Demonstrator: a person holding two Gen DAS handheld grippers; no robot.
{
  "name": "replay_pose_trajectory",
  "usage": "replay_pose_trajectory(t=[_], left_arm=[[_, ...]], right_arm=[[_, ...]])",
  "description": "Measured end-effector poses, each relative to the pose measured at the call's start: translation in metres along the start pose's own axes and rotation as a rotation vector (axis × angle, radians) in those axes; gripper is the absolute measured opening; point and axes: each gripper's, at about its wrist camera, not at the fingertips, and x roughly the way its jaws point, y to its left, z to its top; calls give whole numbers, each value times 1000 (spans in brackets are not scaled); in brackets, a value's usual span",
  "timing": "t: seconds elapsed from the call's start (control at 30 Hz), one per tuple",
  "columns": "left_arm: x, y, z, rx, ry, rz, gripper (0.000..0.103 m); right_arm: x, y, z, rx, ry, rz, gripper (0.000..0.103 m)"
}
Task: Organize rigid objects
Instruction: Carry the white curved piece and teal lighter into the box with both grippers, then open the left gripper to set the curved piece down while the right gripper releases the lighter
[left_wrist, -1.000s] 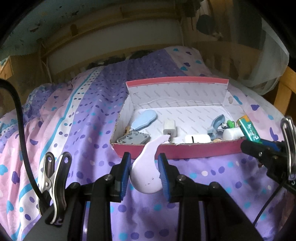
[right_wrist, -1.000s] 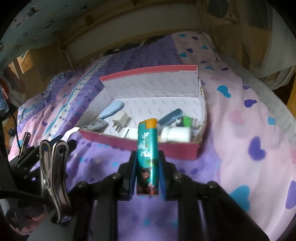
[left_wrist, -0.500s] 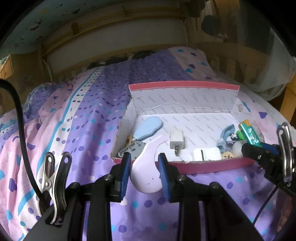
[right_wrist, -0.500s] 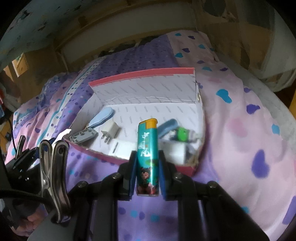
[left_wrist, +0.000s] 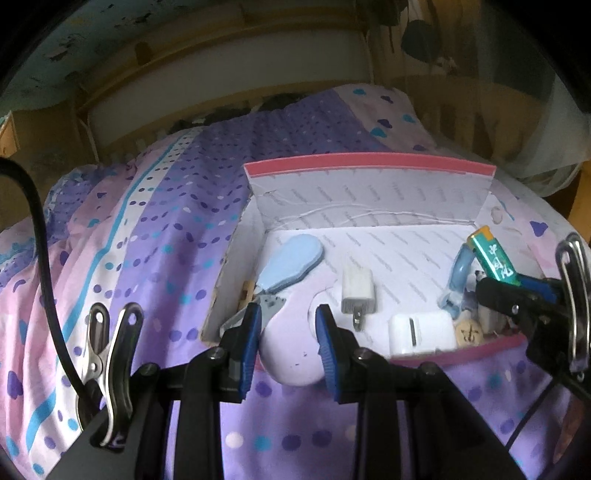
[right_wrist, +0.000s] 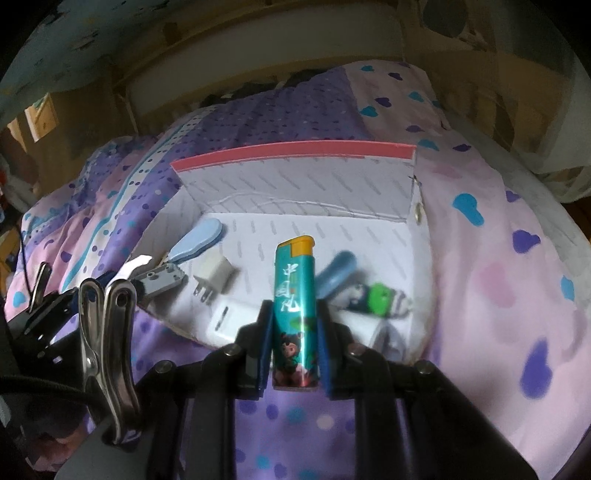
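Mid-delivery over pink-rimmed cardboard box (left_wrist: 369, 170): left gripper (left_wrist: 286, 334) pinched pale lilac plastic shoehorn (left_wrist: 291, 343), right gripper (right_wrist: 294, 334) pinched teal lighter (right_wrist: 294, 295); lowering, then releasing, judged next.

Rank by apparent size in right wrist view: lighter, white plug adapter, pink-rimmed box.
1. pink-rimmed box
2. lighter, held in the right claw nearest the lens, so it looks bigger than it is
3. white plug adapter

Both grippers moved fwd: lilac piece (left_wrist: 291, 343) & lighter (right_wrist: 295, 295) now over box (left_wrist: 369, 170).
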Motion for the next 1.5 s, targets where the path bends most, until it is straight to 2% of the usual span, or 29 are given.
replay_pose_trajectory(t=[0.17,0.3,0.4,0.43,0.5,0.67,0.83,0.9,0.97,1.1,1.2,1.5], left_arm=[[16,0,8,5,-12,-35,32],[37,2,15,-20,27,-157,32],[45,0,17,-35,36,-219,32],[47,-2,19,-27,36,-225,32],[49,-4,20,-17,30,-220,32],[48,-1,16,-38,49,-256,32],[40,-1,8,-35,136,-310,32],[40,-7,4,0,137,-288,38],[46,-9,2,-5,135,-254,46],[53,-11,-3,-29,113,-193,53],[54,-10,-5,-35,106,-177,55],[57,-11,-6,-36,88,-140,57]], right_arm=[[14,7,8,-39,1,17,22],[34,14,11,-80,48,10,22],[40,21,13,-122,59,-5,22],[42,20,14,-110,84,34,22],[45,21,14,-108,97,59,22],[50,24,14,-134,97,44,22],[47,28,10,-126,85,-7,22],[46,27,9,-110,77,-29,23],[46,24,8,-94,74,-49,29],[47,22,5,-93,62,-72,29],[47,23,2,-104,47,-104,29],[49,23,1,-101,35,-112,28]])
